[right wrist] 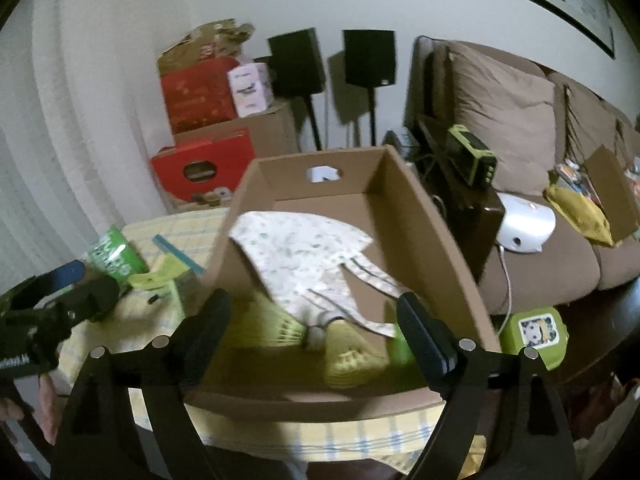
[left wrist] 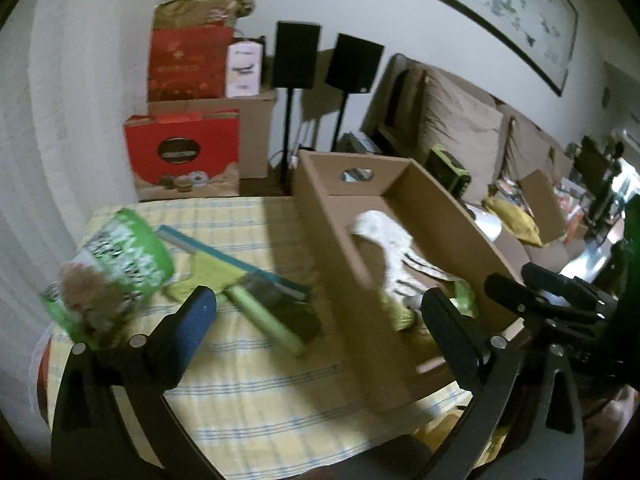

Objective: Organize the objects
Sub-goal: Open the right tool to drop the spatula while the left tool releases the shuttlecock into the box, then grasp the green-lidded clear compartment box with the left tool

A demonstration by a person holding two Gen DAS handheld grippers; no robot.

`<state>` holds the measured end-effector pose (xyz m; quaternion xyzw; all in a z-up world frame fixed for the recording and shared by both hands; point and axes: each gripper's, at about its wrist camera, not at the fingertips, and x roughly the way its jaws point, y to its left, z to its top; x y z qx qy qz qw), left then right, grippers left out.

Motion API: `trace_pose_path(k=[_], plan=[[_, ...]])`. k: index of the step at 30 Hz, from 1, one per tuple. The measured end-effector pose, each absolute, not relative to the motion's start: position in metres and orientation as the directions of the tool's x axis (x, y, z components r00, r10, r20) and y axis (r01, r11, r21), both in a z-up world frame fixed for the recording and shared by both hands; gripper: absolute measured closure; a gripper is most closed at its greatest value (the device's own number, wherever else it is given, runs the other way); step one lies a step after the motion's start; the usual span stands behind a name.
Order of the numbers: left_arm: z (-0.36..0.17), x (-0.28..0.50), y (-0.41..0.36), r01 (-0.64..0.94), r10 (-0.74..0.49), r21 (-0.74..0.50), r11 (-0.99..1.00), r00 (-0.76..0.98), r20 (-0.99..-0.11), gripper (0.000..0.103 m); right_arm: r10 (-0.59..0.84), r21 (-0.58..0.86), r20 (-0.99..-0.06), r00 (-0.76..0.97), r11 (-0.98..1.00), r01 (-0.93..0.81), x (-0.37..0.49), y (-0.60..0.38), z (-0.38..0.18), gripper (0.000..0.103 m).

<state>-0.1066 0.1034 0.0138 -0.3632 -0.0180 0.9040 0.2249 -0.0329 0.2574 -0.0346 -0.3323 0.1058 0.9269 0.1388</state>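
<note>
An open cardboard box point(left wrist: 348, 248) stands on the table's yellow checked cloth point(left wrist: 256, 392). Inside lie a white patterned garment point(right wrist: 304, 256) and some light green things point(right wrist: 352, 360). Left of the box are a green tub point(left wrist: 116, 264), a green-handled squeegee point(left wrist: 264, 316) and a yellow-green cloth point(left wrist: 208, 276). My left gripper point(left wrist: 318, 300) is open above the squeegee and the box's left wall, holding nothing. My right gripper point(right wrist: 314, 302) hangs open over the near end of the box point(right wrist: 424, 240), above the garment, with its pads touching nothing.
A small green case with a panda picture point(right wrist: 536, 332) sits just right of the box. A brown sofa point(right wrist: 540, 264) with a white device point(right wrist: 524, 224) is at the right. Two black speakers on stands point(left wrist: 298, 56) and stacked red boxes point(left wrist: 182, 148) stand behind the table.
</note>
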Motion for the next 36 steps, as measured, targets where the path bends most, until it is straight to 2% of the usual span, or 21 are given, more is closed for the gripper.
trace_pose_path(k=[2,10,18,24,27,29,36], plan=[[0.011,-0.109,0.087,-0.371,0.406,-0.200,-0.907,-0.637,-0.656,0.000,0.166,0.100,-0.646,-0.745,-0.949,-0.298,-0.038,0.245,-0.034,0.013],[-0.015,-0.129,0.052,-0.276,0.366,-0.246,-0.929,-0.598,-0.713,0.000,0.120,0.074,-0.633,-0.765,-0.974,-0.214,-0.050,0.205,-0.031,0.013],[-0.049,-0.159,0.063,-0.179,0.299,-0.239,-0.954,-0.553,-0.778,0.001,0.135,0.075,-0.609,-0.782,-0.971,-0.226,-0.047,0.198,-0.022,0.013],[-0.069,-0.179,0.090,-0.154,0.256,-0.204,-0.967,-0.532,-0.807,0.007,0.145,0.091,-0.611,-0.778,-0.964,-0.251,-0.046,0.206,-0.020,0.013],[-0.080,-0.188,0.102,-0.141,0.223,-0.175,-0.974,-0.518,-0.826,0.013,0.146,0.102,-0.611,-0.779,-0.960,-0.259,-0.045,0.211,-0.020,0.013],[-0.085,-0.194,0.108,-0.128,0.204,-0.161,-0.979,-0.510,-0.835,0.020,0.145,0.109,-0.610,-0.779,-0.958,-0.265,-0.044,0.214,-0.020,0.013],[-0.106,-0.206,0.124,-0.086,0.160,-0.135,-0.987,-0.470,-0.868,0.021,0.147,0.120,-0.619,-0.771,-0.953,-0.278,-0.045,0.222,-0.025,0.013]])
